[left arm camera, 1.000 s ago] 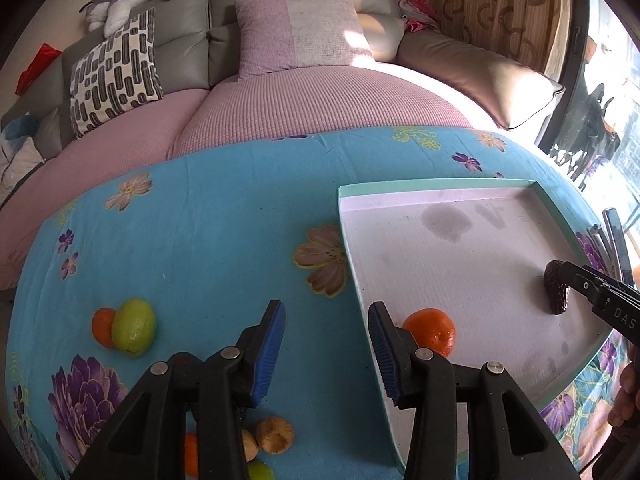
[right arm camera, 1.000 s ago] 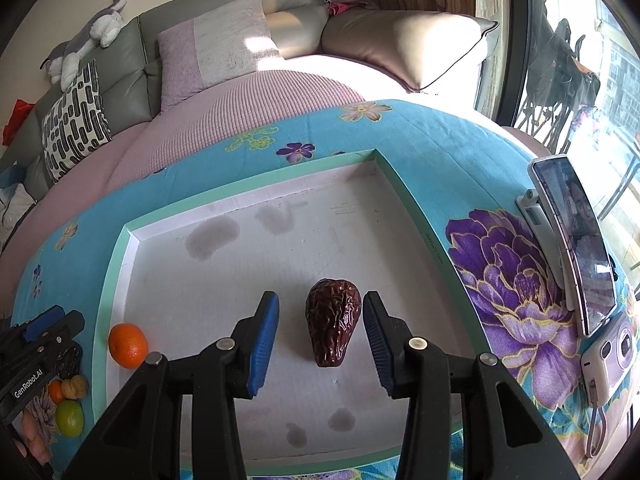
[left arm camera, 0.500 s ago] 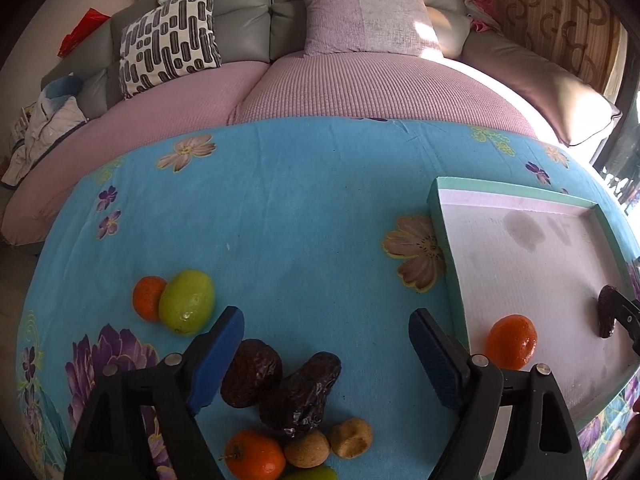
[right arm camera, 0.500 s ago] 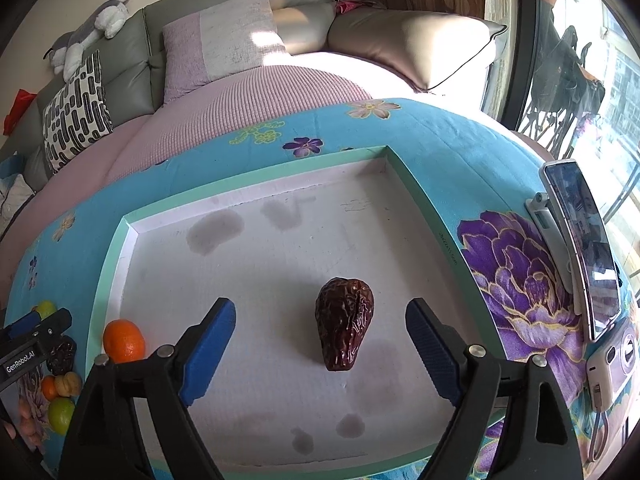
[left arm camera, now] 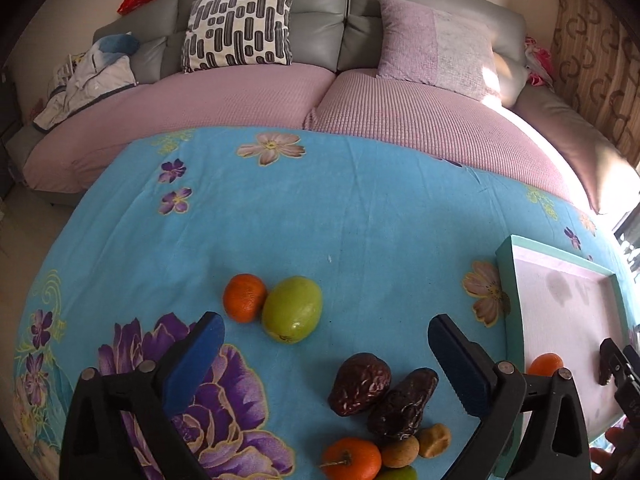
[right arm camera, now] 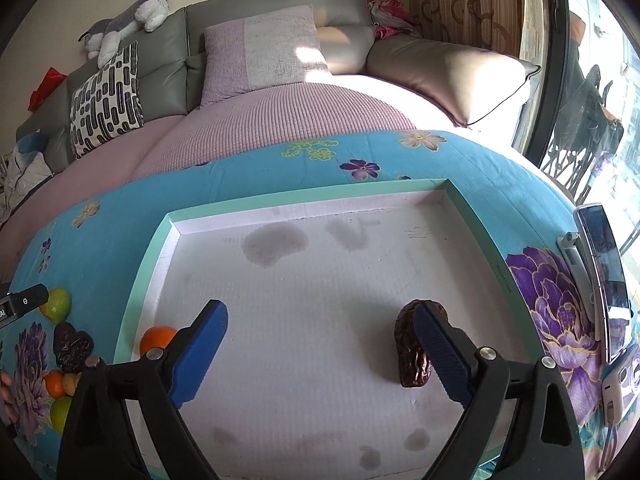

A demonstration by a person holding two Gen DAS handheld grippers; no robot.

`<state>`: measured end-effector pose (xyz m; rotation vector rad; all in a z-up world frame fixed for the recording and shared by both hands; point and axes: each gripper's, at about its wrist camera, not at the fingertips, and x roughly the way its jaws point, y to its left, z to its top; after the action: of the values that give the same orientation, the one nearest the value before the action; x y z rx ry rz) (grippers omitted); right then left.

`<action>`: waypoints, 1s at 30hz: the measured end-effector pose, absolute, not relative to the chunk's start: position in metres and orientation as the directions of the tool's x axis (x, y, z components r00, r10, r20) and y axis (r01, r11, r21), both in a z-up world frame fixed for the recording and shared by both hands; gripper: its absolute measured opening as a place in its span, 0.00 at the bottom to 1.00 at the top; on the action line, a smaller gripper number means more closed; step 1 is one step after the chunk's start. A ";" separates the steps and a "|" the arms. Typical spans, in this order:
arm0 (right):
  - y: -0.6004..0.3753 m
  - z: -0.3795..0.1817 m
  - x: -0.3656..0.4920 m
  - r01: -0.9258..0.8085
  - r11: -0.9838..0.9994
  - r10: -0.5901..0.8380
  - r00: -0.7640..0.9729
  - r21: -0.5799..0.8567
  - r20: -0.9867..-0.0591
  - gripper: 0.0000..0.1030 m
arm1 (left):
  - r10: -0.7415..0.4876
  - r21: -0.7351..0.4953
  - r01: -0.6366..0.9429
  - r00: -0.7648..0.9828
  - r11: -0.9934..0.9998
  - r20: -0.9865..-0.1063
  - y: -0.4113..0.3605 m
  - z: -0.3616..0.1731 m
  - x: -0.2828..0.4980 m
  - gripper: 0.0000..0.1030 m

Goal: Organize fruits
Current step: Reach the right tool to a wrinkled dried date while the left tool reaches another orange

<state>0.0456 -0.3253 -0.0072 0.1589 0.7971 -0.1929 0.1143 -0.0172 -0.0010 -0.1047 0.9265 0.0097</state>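
The right gripper (right arm camera: 320, 356) has let go of the dried date (right arm camera: 414, 350), now lying at its 3 o'clock in the tray (right arm camera: 152, 248), while the left gripper (left arm camera: 324, 360), jaws spread wide and empty, has swung over the loose fruit, the green fruit (left arm camera: 292, 309) at 12 o'clock, likely next

Both wrist views look down close over the table toward the sofa (left arm camera: 340, 8), sharing the tray (right arm camera: 136, 280).
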 end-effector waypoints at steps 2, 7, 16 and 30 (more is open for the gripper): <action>-0.315 -0.006 0.049 0.213 0.976 -0.111 0.684 0.052 -0.721 0.92 | -0.042 -0.102 -0.066 0.600 0.993 -0.799 -0.006 -0.002 0.114 1.00; -0.290 0.000 0.052 0.160 0.985 -0.068 0.721 0.070 -0.689 0.92 | -0.006 -0.112 -0.138 0.602 0.984 -0.799 0.029 -0.004 0.116 1.00; -0.225 0.015 0.062 0.013 0.993 0.065 0.776 0.119 -0.628 0.92 | 0.068 -0.155 -0.280 0.649 0.947 -0.758 0.093 -0.004 0.107 1.00; -0.146 -0.006 0.074 -0.172 0.982 0.178 0.688 0.080 -0.703 0.92 | -0.003 -0.215 -0.233 0.671 0.948 -0.741 0.101 -0.014 0.113 1.00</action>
<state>0.0743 -0.1460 -0.0058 0.0077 0.7876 0.1955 0.1131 0.1009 -0.0144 -0.3048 0.8279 0.1319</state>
